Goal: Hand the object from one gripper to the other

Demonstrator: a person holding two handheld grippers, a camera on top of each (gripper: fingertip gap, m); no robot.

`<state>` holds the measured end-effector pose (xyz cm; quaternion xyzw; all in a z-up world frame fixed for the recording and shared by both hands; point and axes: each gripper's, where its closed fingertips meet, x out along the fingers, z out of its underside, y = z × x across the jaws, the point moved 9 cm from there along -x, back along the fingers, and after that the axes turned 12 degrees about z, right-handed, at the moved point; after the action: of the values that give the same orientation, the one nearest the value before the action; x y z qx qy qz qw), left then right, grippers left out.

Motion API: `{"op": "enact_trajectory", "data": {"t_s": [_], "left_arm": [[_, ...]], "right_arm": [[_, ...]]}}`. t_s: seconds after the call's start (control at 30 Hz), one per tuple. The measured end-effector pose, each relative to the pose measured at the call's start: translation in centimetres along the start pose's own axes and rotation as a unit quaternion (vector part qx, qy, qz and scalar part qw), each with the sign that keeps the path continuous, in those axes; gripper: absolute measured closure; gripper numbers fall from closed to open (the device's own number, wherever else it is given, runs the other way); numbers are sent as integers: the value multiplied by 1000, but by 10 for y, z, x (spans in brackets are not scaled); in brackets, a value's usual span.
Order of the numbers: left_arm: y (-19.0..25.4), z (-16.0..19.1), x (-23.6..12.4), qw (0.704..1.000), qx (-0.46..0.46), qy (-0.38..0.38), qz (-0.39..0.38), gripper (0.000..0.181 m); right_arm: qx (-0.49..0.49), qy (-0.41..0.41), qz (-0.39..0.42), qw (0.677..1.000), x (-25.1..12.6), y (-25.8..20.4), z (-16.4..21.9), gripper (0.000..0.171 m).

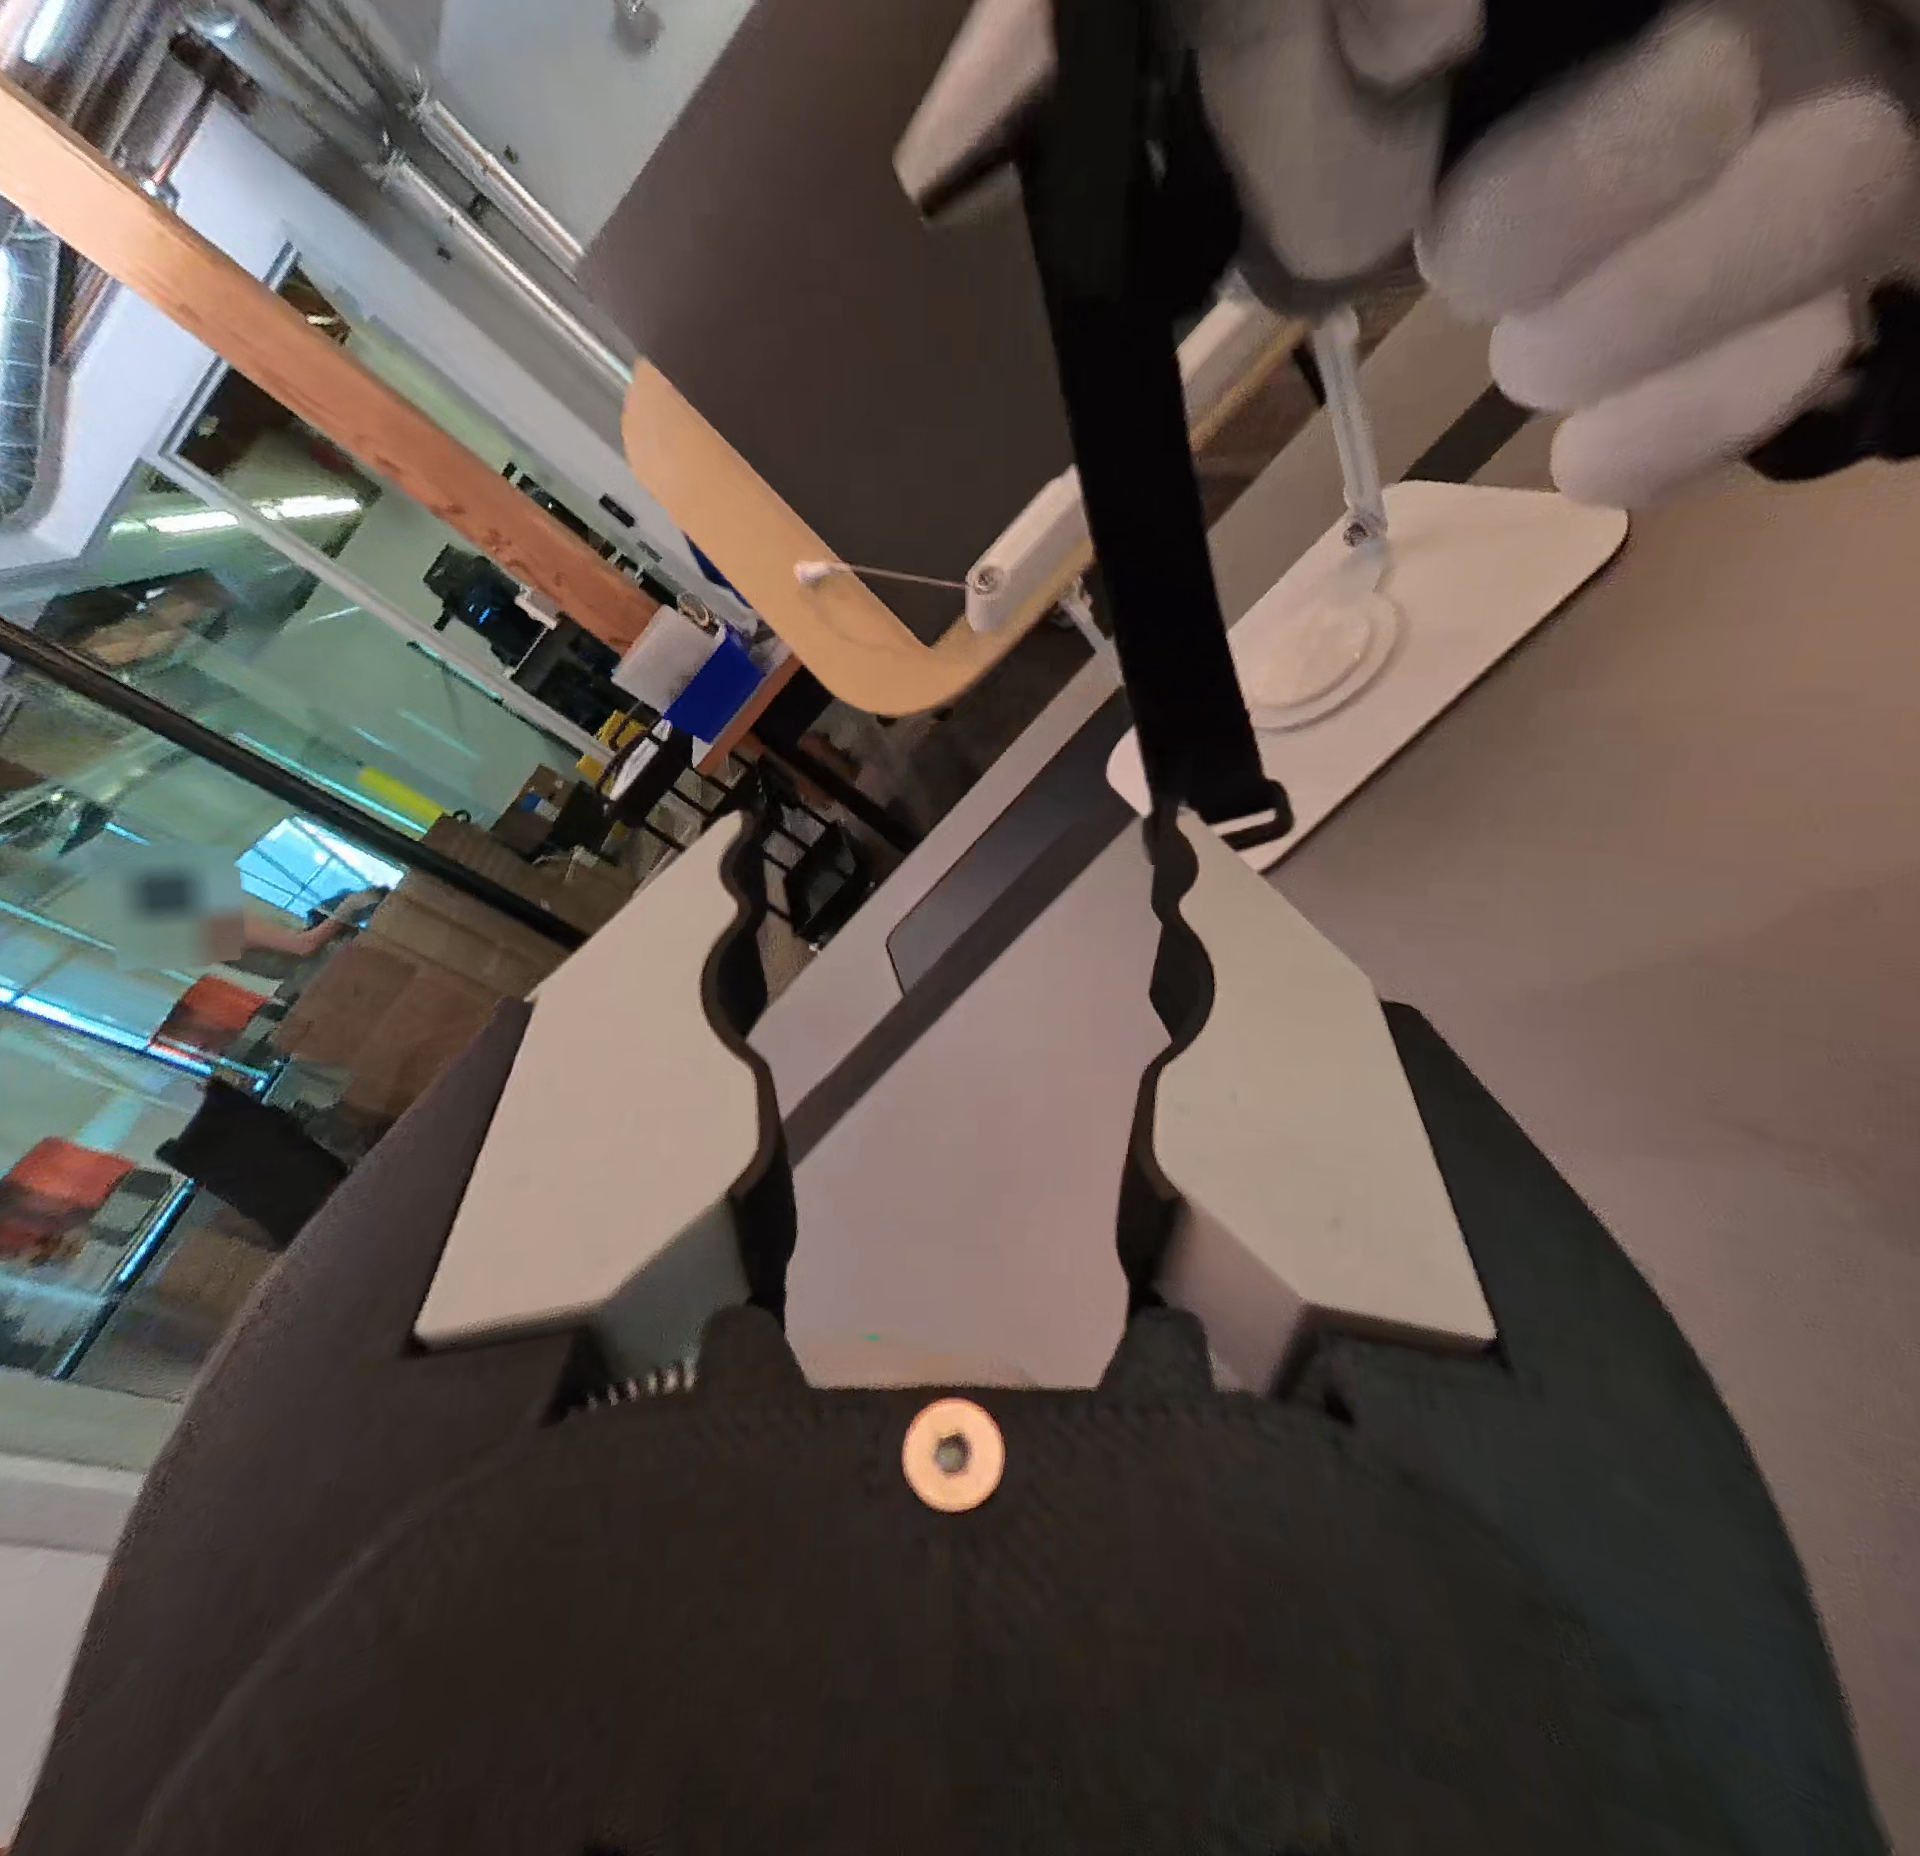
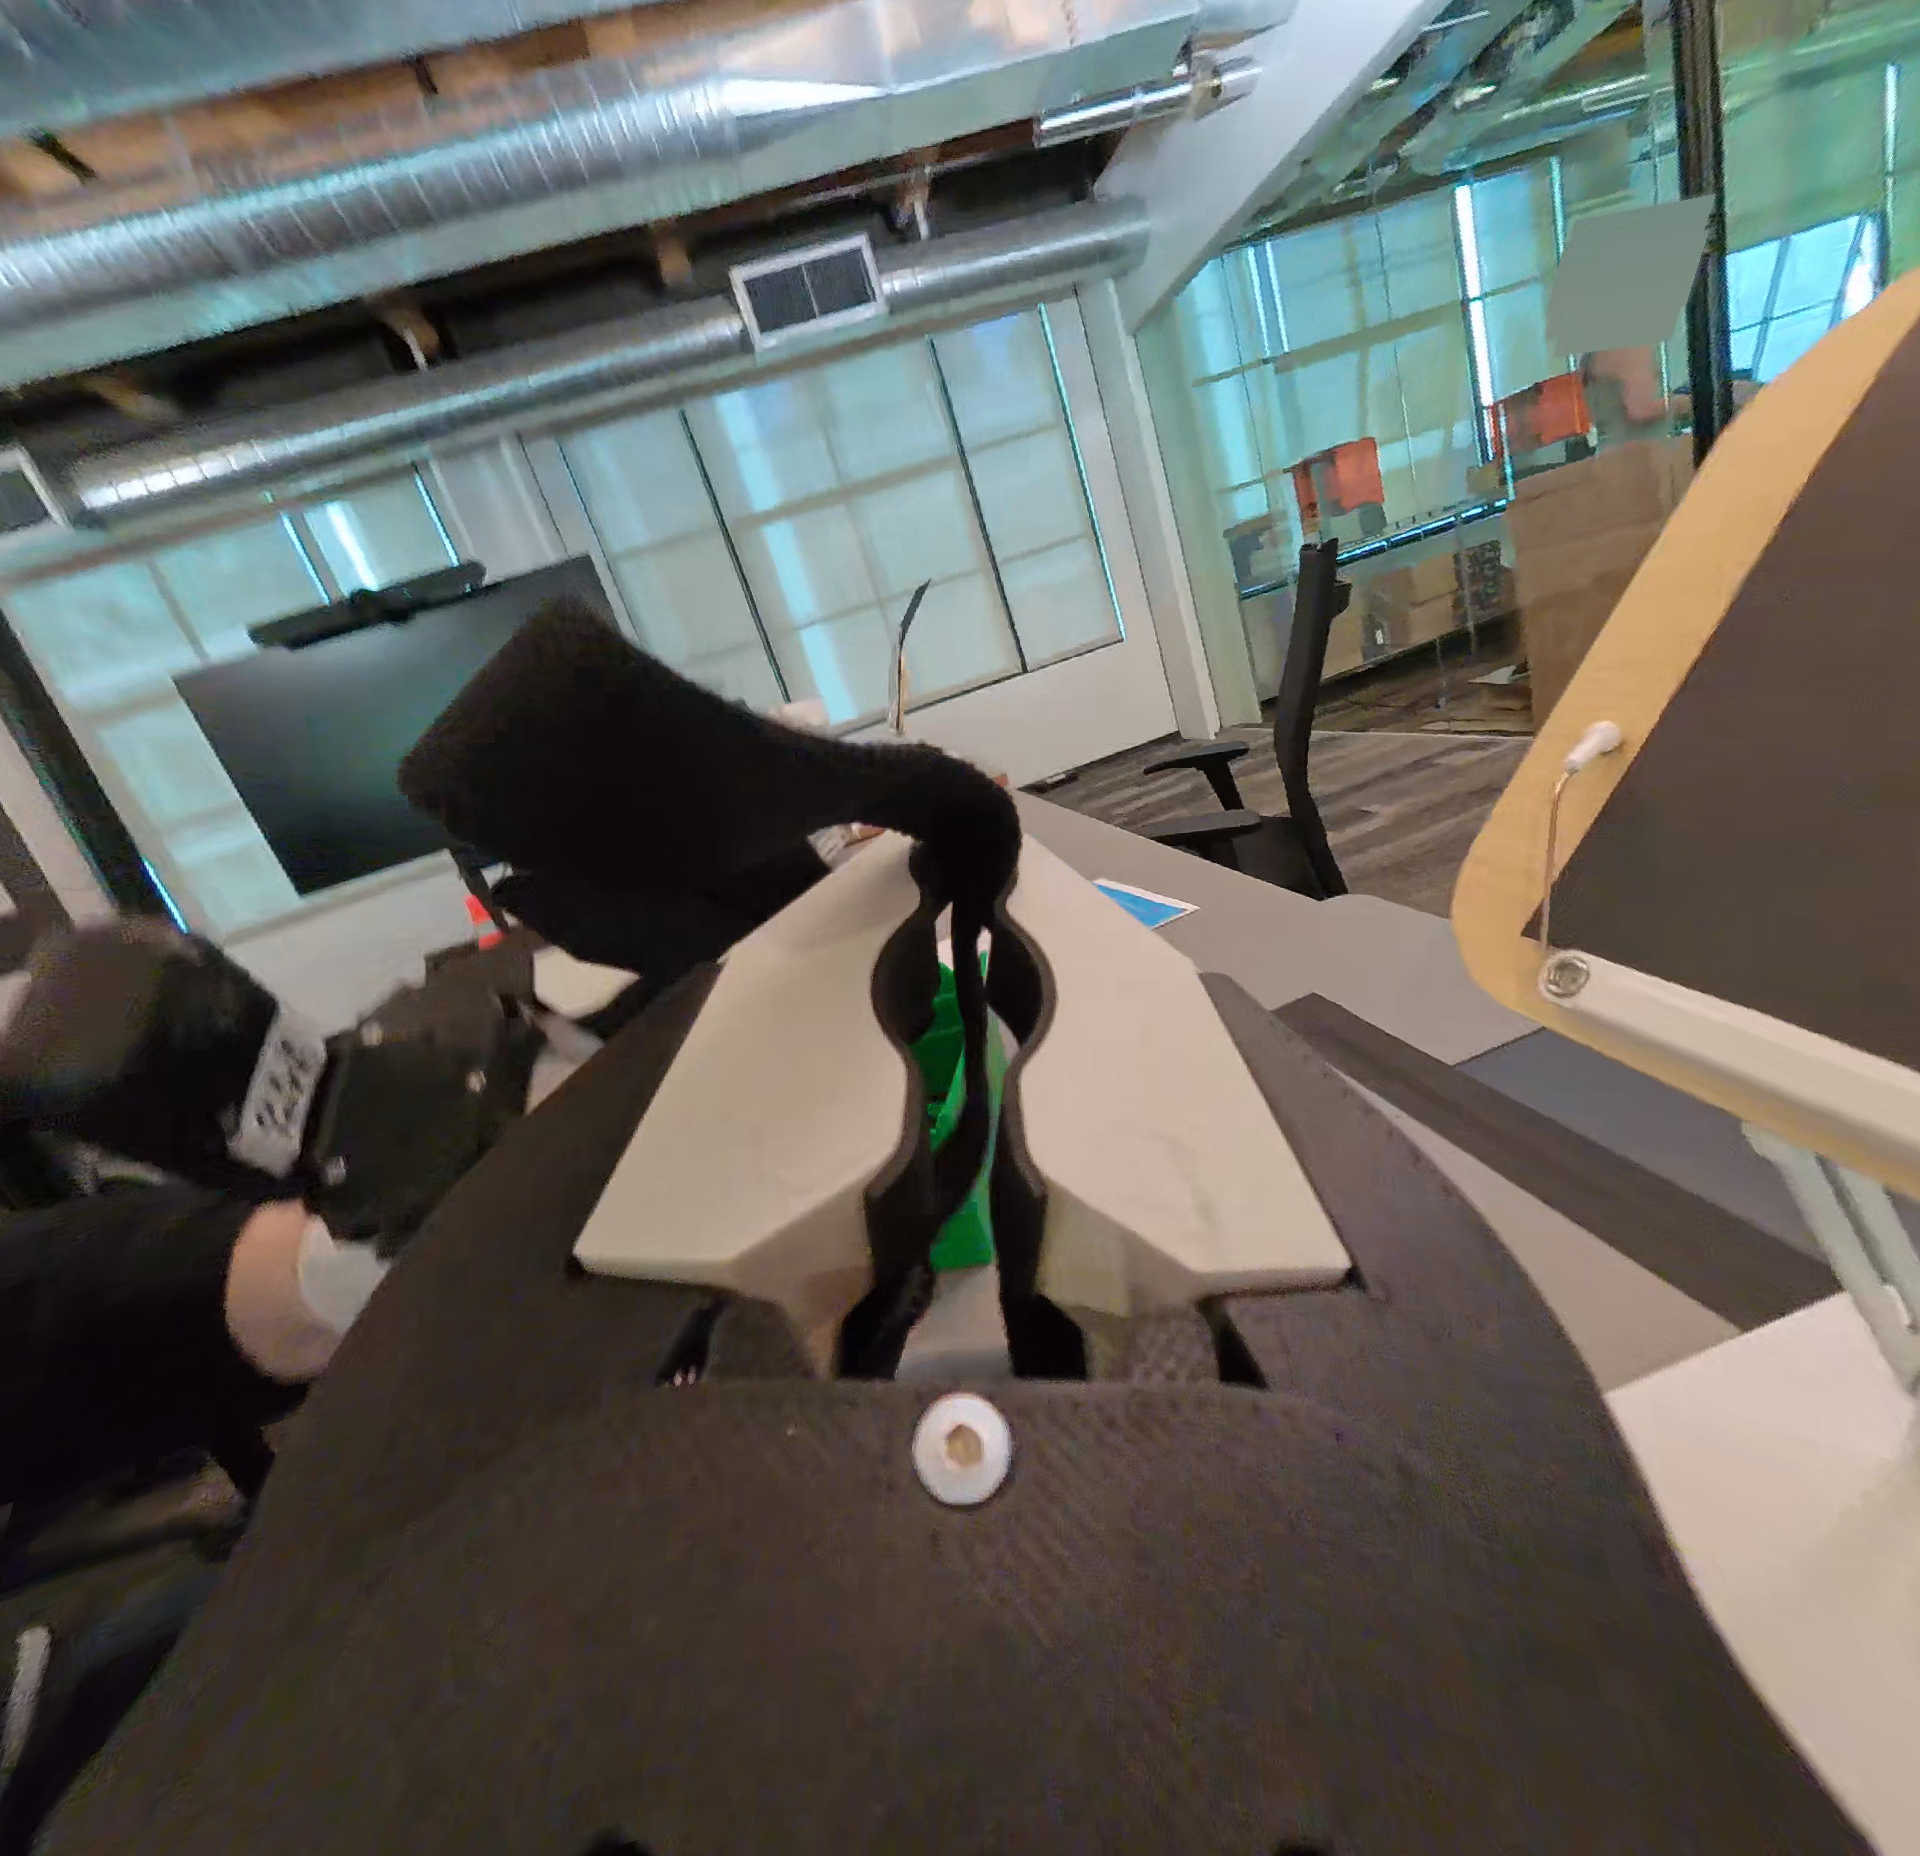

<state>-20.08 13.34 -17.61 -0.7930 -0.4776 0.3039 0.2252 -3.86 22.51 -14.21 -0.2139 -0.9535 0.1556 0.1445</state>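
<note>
Hanging as a long black strap [image 1: 1138,518] in the left wrist view, the object reaches from the blurred top of the picture down to a small buckle-like end just beyond the tip of the right-hand finger of the left gripper [image 1: 951,850]; whether it touches that tip cannot be told. The fingers [image 1: 644,1058] of this gripper are seen spread wide, with nothing between them. In the right wrist view the same object is shown as a black fabric piece [image 2: 665,767] whose broad, fuzzy part sticks out up and to the left, while its narrow cords are pinched between the nearly closed fingers [image 2: 790,1079] of the right gripper [image 2: 961,876]. A green item [image 2: 961,1131] is glimpsed through the gap behind the cords. A white-gloved hand [image 1: 1621,227] is seen at the upper right of the left wrist view, around a dark handle. A grey desk [image 1: 1558,975] lies below, and on it a white base plate [image 1: 1475,570] carries a stand with a wood-edged dark panel [image 2: 1745,746]. Farther off, a black office chair [image 2: 1278,798], a dark screen [image 2: 312,736] and glass walls are visible.
</note>
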Motion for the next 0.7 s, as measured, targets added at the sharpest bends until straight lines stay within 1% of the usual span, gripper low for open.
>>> {"op": "enact_trajectory", "data": {"t_s": [0.07,0.13,0.17,0.23,0.37,0.43,0.47,0.53,0.6,0.67,0.7], "left_arm": [[17,5,11,1000,-7,-4,9,105],[28,4,19,1000,4,-2,-10,103],[30,2,22,1000,2,10,-12,103],[33,-1,29,1000,-15,9,-15,100],[35,-3,41,999,0,2,-39,100],[36,-5,46,999,1,2,-49,109],[36,-5,48,999,0,0,-54,118],[35,-2,52,997,9,-11,-73,165],[33,-1,51,997,2,-6,-78,181],[29,0,49,996,8,-7,-88,181],[29,-1,47,997,13,-7,-81,181]], "right_arm": [[13,4,4,1000,-1,1,0,171],[2,5,9,1000,1,0,-2,171],[-1,2,7,1000,3,-1,-2,171],[-5,1,7,1000,5,-3,-1,171],[14,-2,2,1000,8,-5,3,171],[22,-2,-2,1000,9,-6,4,171],[26,-2,-1,1000,9,-6,4,171],[21,-3,3,1000,9,-6,4,171],[20,-2,9,1000,7,-5,2,171],[17,-4,13,1000,7,-3,2,171],[17,-4,16,1000,8,-2,3,171]]}}
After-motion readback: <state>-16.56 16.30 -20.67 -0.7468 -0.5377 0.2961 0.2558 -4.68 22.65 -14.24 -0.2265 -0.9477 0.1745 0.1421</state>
